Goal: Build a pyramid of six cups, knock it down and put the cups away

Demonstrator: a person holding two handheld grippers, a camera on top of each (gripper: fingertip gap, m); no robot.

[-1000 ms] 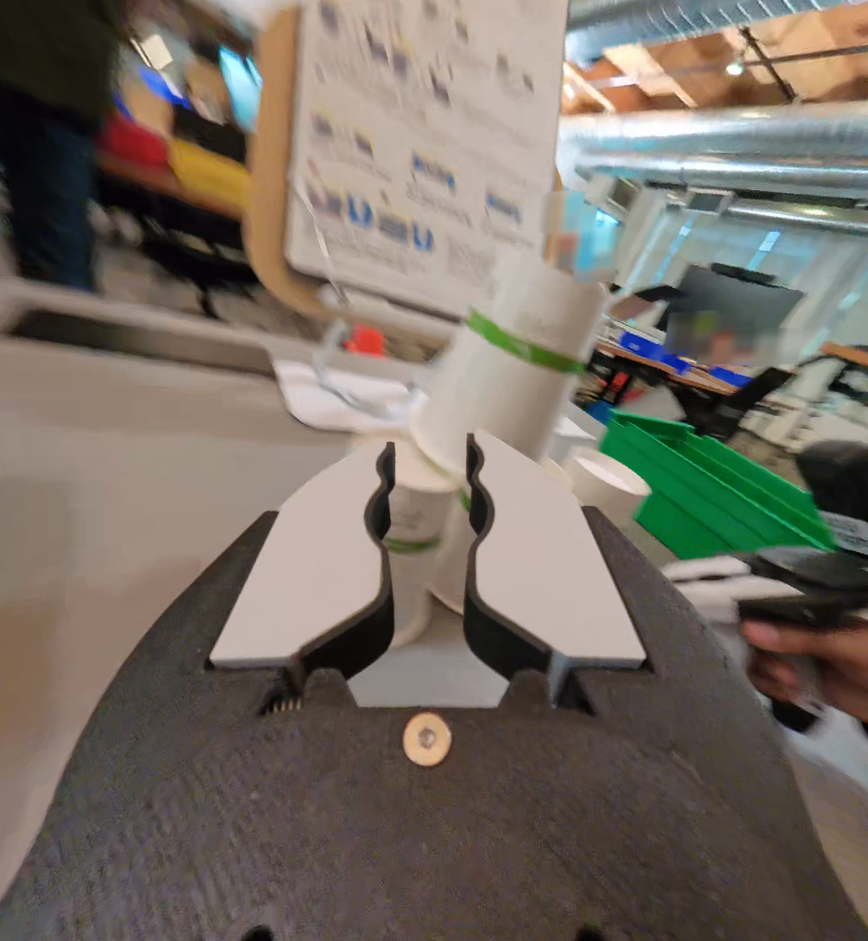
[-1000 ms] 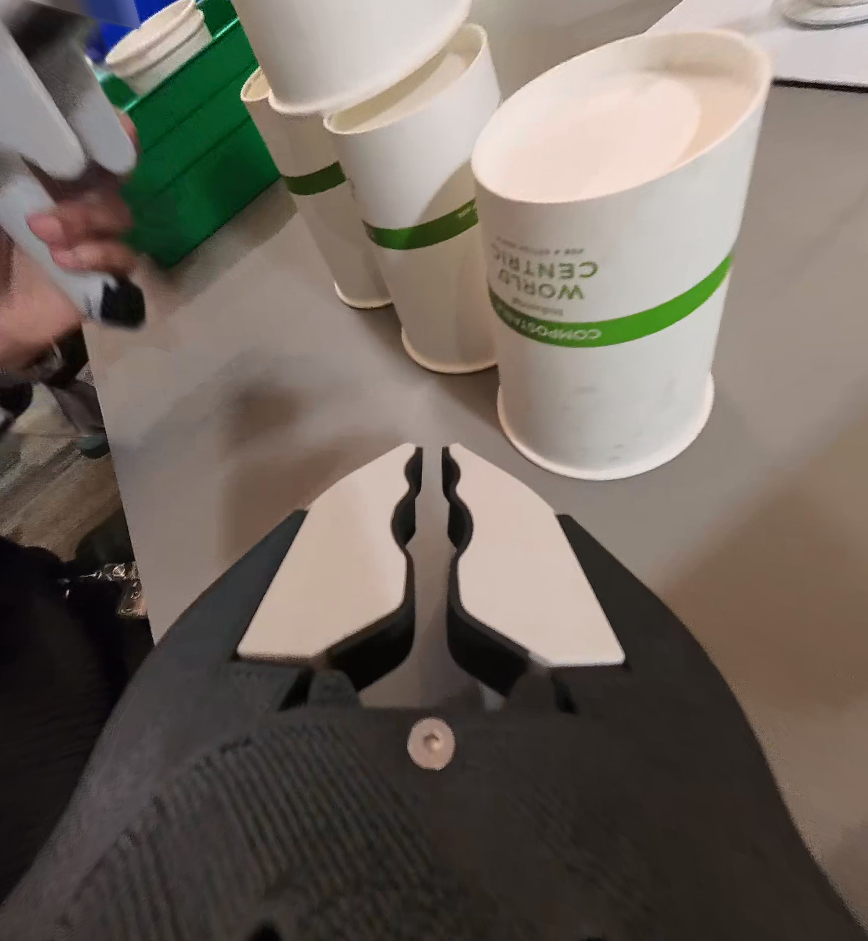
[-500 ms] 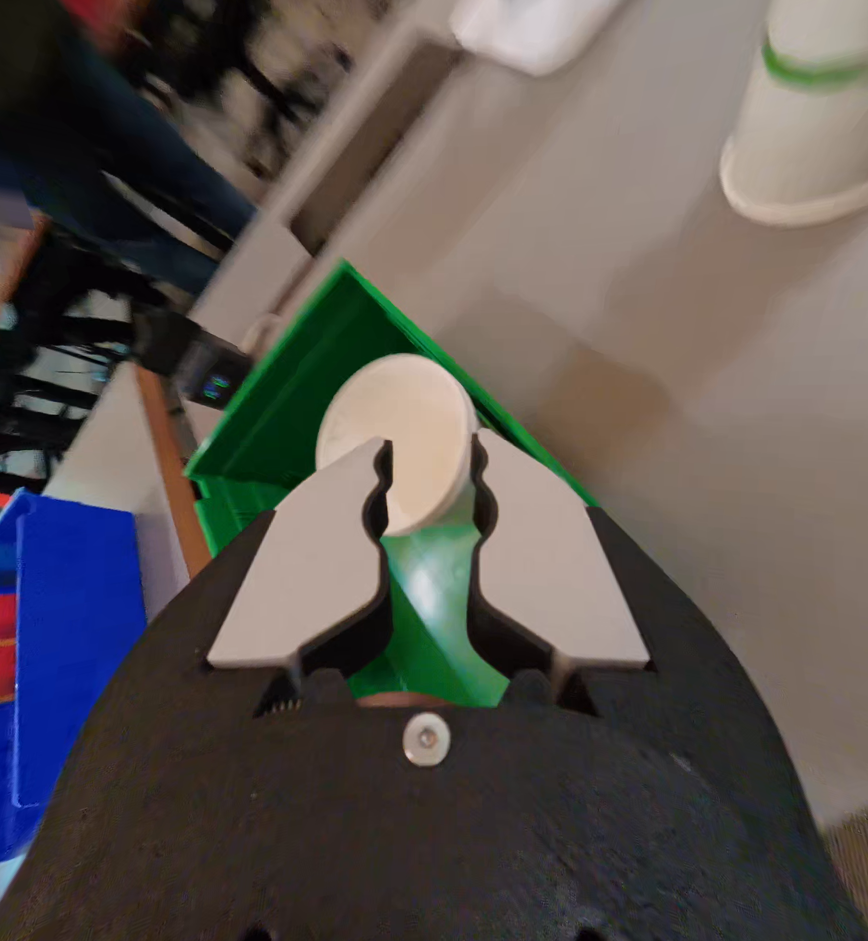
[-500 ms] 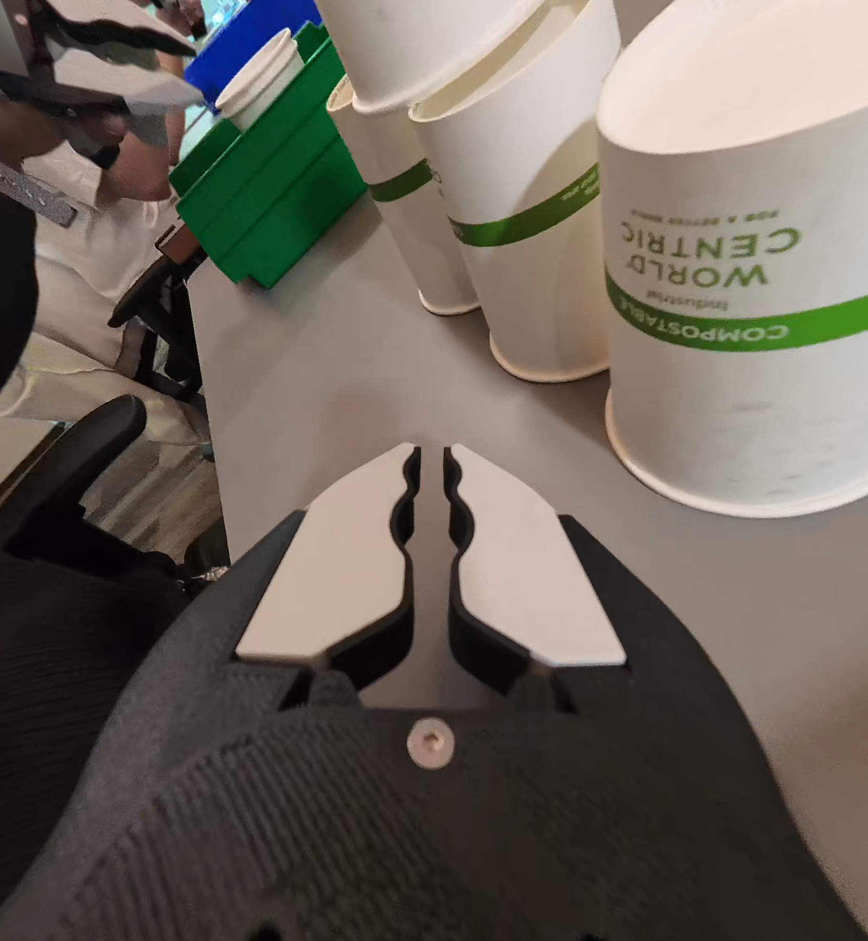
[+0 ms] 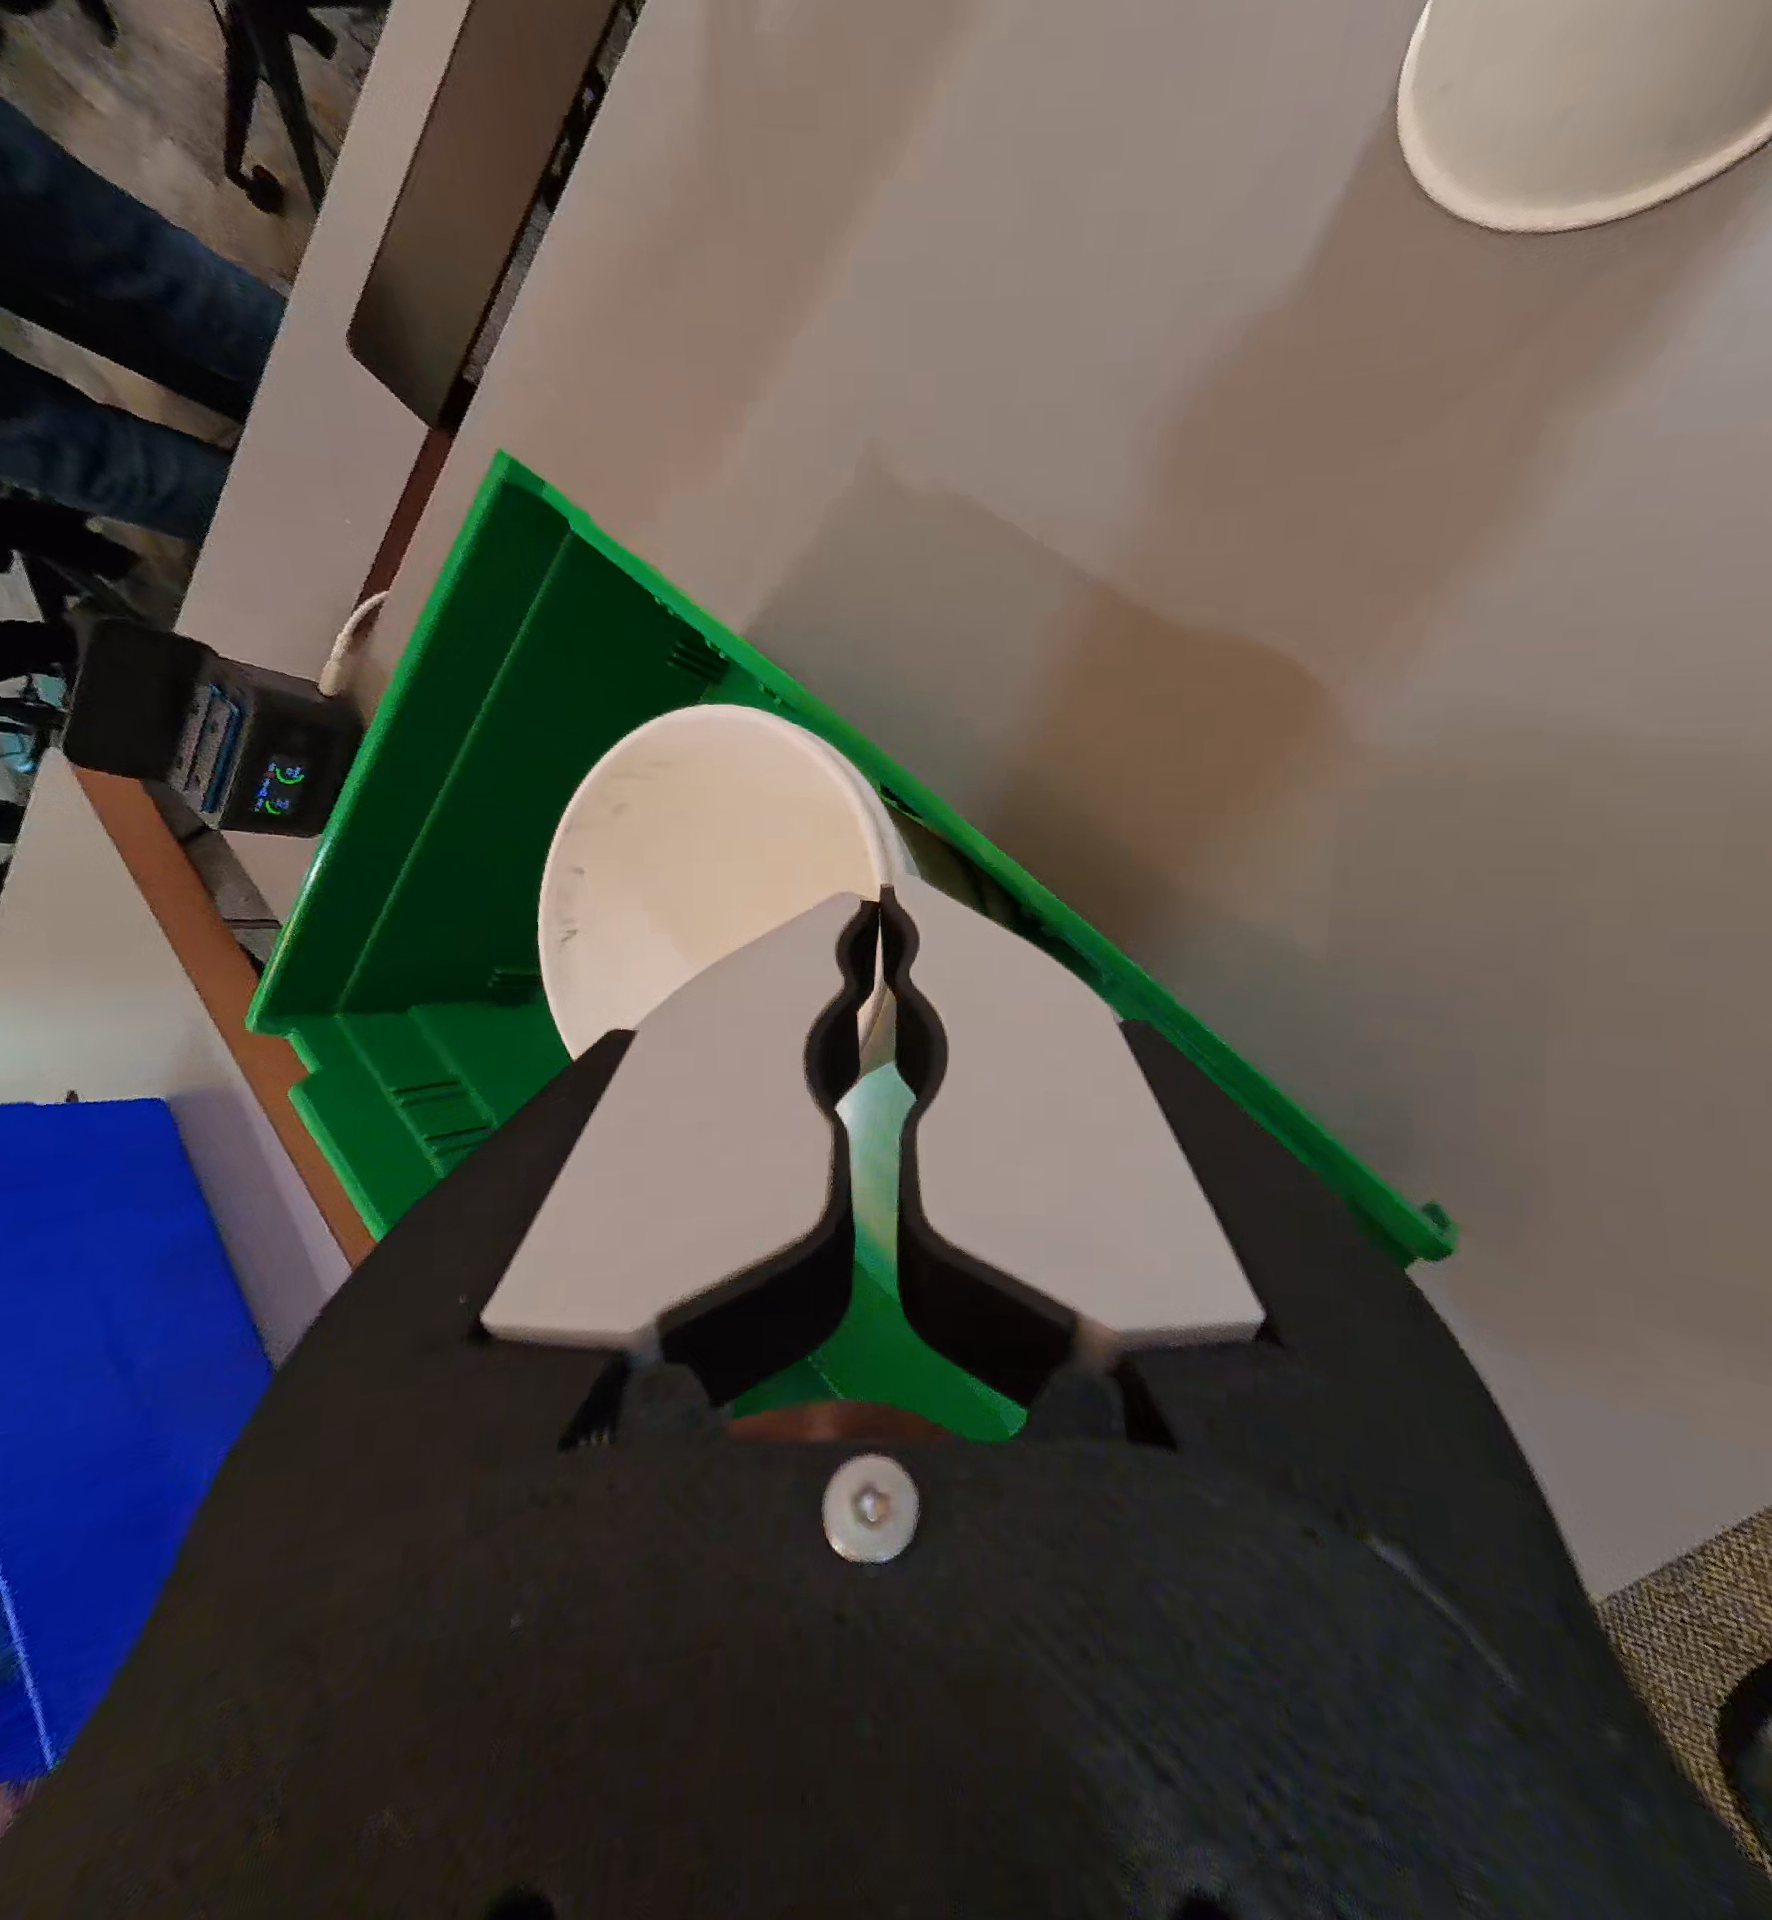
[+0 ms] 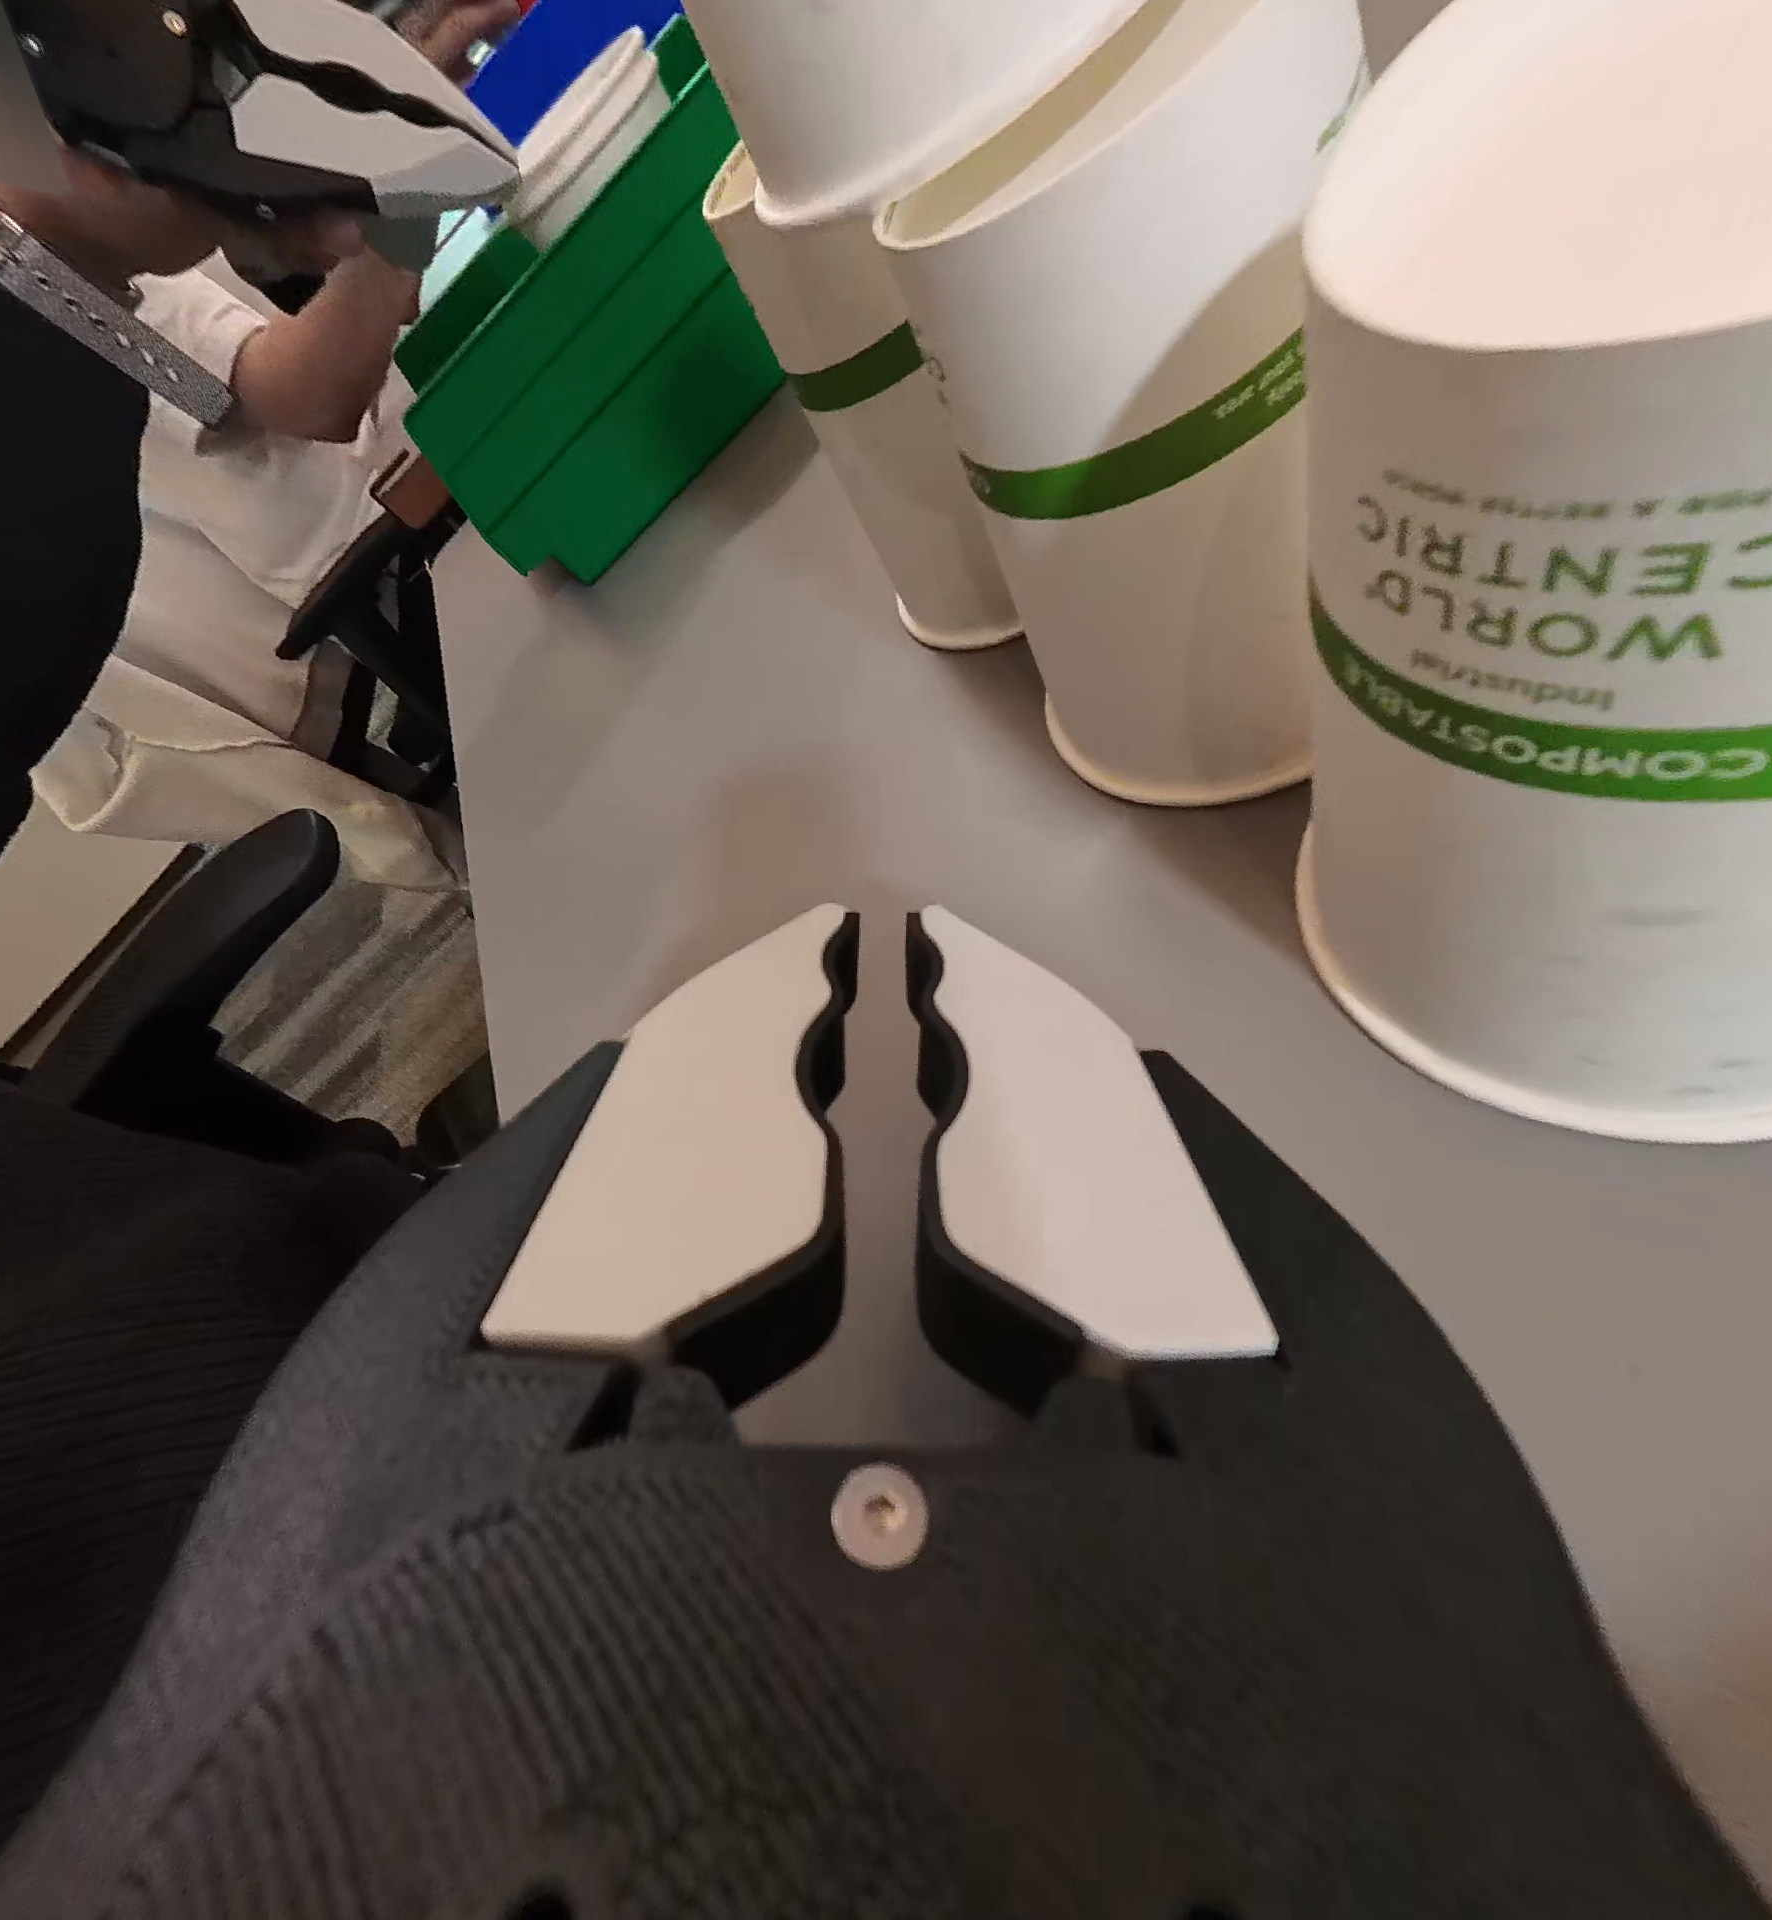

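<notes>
Left gripper (image 5: 879, 920) is pinched shut on the near rim of a white paper cup (image 5: 705, 862) that sits in a green bin (image 5: 466, 790) at the corner of the tabletop (image 5: 1225, 468). A thin rim held only at the tips could buckle or slip out, I judge, and the cup may catch on the bin wall just beside it on the right. Beyond the bin's outer side the tabletop ends (a black box (image 5: 191, 727) and a blue crate (image 5: 82, 1351) lie below), so open room lies mostly upward. Right gripper (image 6: 883, 916) hangs over bare tabletop, its jaws a narrow slit apart, holding nothing. Three banded cups (image 6: 1578, 665) stand close on its right, the nearest easily knocked by a sideways swing; the edge and a chair (image 6: 186, 935) lie left.
</notes>
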